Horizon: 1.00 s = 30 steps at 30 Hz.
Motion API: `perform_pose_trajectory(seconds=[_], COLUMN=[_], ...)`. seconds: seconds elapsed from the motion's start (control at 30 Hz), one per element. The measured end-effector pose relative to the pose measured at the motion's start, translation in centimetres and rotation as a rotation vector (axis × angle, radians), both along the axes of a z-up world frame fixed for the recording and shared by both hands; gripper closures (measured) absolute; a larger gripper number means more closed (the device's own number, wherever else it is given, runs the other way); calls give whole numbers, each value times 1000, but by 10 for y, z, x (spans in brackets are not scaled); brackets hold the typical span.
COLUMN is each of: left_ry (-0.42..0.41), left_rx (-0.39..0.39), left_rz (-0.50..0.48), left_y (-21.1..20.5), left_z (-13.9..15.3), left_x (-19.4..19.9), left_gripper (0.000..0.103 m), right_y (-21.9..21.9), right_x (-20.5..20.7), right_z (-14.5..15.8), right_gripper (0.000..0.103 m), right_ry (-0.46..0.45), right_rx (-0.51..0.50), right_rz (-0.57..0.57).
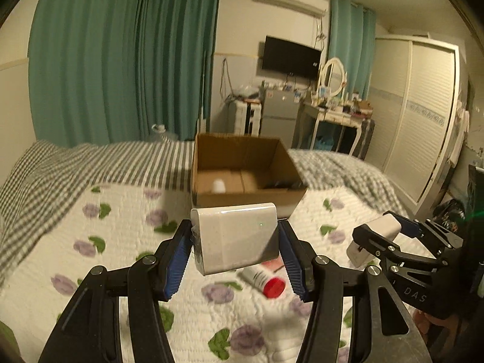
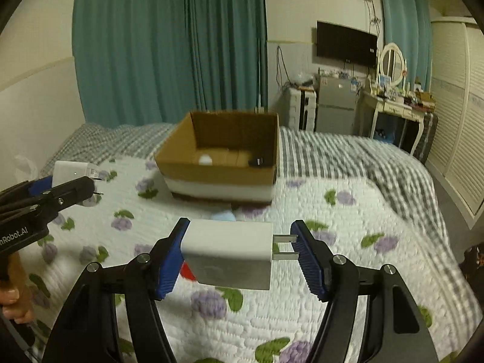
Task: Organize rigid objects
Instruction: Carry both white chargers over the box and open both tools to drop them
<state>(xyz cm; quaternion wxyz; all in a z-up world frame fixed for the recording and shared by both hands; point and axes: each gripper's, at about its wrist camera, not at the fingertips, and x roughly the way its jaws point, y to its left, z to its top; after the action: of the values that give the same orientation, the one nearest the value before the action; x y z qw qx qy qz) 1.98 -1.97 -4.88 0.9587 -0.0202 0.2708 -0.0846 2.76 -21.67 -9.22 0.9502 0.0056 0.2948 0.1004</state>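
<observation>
Bedspread (image 1: 121,272) below two claw-held chargers (image 1: 236,239), one box (image 1: 242,166).

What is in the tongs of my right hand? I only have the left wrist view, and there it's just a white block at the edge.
Observer: A white plug adapter. The right tongs grip it across, with its two metal prongs against the right-hand pad.
Operator: Does the one in my left hand have prongs too?
Observer: Yes. The left adapter shows two prongs poking out past the left tongs.
Operator: Is anything on the quilt before the box hidden from me?
Observer: A small light-blue thing lies just in front of the cardboard box. It is too blurred to name.
</observation>
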Motion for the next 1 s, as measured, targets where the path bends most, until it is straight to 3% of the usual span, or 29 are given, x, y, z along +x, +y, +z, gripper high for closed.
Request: perform_pose_trajectory(seconds=[0.63, 0.8, 1.0], left_ry=[-231, -236, -207], left_rx=[-26, -19, -5], left_rz=[-36, -47, -48], left_y=[-3, -8, -13], left_z=[98, 102, 86], left_x=[49, 83, 130], left_gripper=[46, 46, 46], right_y=[-4, 2, 11], right_x=[37, 64, 109], right_z=[122, 137, 132], right_gripper=[36, 36, 36], right_ry=[-265, -297, -297], right_rx=[61, 61, 55], right_rz=[63, 77, 83])
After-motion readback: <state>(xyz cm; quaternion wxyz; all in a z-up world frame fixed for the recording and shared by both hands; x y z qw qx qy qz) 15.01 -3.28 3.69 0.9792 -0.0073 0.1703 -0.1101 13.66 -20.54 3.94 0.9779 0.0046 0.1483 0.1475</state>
